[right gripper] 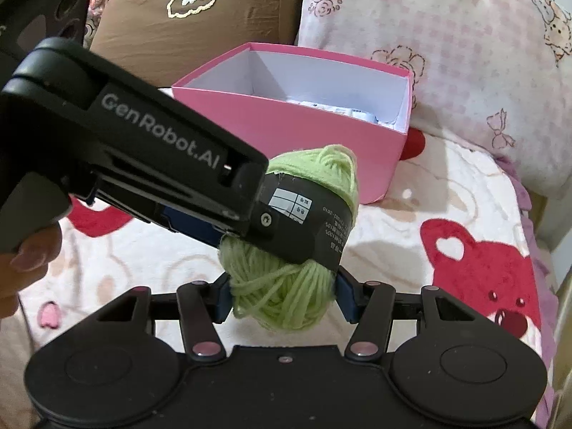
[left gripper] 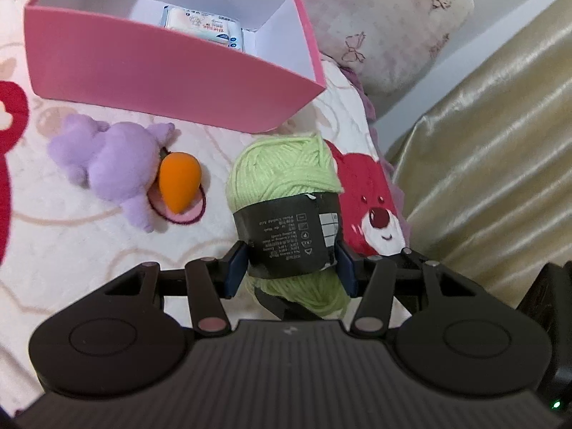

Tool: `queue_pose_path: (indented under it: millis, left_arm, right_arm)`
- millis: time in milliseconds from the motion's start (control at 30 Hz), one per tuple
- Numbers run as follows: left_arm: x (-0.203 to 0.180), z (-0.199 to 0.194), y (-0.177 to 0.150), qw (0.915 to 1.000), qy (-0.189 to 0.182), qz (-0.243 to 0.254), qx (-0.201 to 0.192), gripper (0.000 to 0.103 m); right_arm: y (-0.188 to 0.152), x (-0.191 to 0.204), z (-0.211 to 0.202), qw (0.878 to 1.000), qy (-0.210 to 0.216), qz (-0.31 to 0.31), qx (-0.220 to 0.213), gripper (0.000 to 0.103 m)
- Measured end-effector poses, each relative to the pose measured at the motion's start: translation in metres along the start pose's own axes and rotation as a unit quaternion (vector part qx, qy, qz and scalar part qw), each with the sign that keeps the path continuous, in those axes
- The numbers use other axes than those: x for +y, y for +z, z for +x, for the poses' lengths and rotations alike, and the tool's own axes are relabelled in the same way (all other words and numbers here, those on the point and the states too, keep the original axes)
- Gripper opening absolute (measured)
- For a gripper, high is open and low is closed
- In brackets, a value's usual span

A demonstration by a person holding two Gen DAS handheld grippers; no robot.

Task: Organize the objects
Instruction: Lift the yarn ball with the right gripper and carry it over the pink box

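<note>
Left gripper (left gripper: 291,268) is partway closed, its pads pinching the dark paper band of the green yarn ball (left gripper: 286,186), which sits up off the blanket (left gripper: 89,250), just in front of the pink box (left gripper: 171,71). Right gripper (right gripper: 282,302) is half closed too, pads squeezing the ball's loose lower end. Both have it, near the box's front wall.

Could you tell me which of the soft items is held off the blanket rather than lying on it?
The pale green yarn ball, clamped by both grippers; the purple plush bunny lies on the blanket.
</note>
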State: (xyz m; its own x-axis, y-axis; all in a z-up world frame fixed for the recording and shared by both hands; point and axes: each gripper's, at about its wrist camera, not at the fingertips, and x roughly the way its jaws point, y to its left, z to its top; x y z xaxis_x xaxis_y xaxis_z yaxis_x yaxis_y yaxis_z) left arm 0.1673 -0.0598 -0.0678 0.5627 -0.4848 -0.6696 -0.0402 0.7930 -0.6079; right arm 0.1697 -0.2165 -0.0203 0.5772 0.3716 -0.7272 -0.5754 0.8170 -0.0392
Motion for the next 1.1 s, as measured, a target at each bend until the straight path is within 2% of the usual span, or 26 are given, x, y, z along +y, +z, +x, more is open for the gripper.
queue_pose_path:
  millis: [167, 367, 633, 800, 967, 1100]
  left_arm:
    - [-0.011, -0.03, -0.004, 0.9998, 0.009, 0.014, 0.008, 0.052]
    - [-0.029, -0.055, -0.007, 0.9982, 0.042, 0.032, 0.029, 0.052]
    - [-0.038, -0.081, -0.007, 0.9975, 0.05, 0.043, 0.026, 0.052]
    - [-0.047, -0.092, 0.0, 0.997, 0.06, 0.049, -0.003, 0.053]
    - [-0.05, -0.111, 0.02, 0.9971, 0.051, 0.047, -0.033, 0.053]
    - [-0.048, -0.124, 0.032, 0.9962, 0.05, 0.045, -0.055, 0.053]
  right_arm:
    - [0.008, 0.009, -0.024, 1.0, 0.026, 0.007, 0.001, 0.062]
    - [0.014, 0.017, -0.043, 0.998, 0.062, 0.027, 0.019, 0.062]
    - [0.025, 0.032, -0.06, 0.998, 0.062, 0.004, 0.015, 0.062]
    - [0.041, 0.036, -0.063, 0.998, 0.052, -0.022, 0.005, 0.062]
    - [0.068, 0.038, -0.068, 0.998, 0.047, -0.05, -0.016, 0.062]
    - [0.09, 0.038, -0.07, 0.996, 0.058, -0.06, -0.021, 0.062]
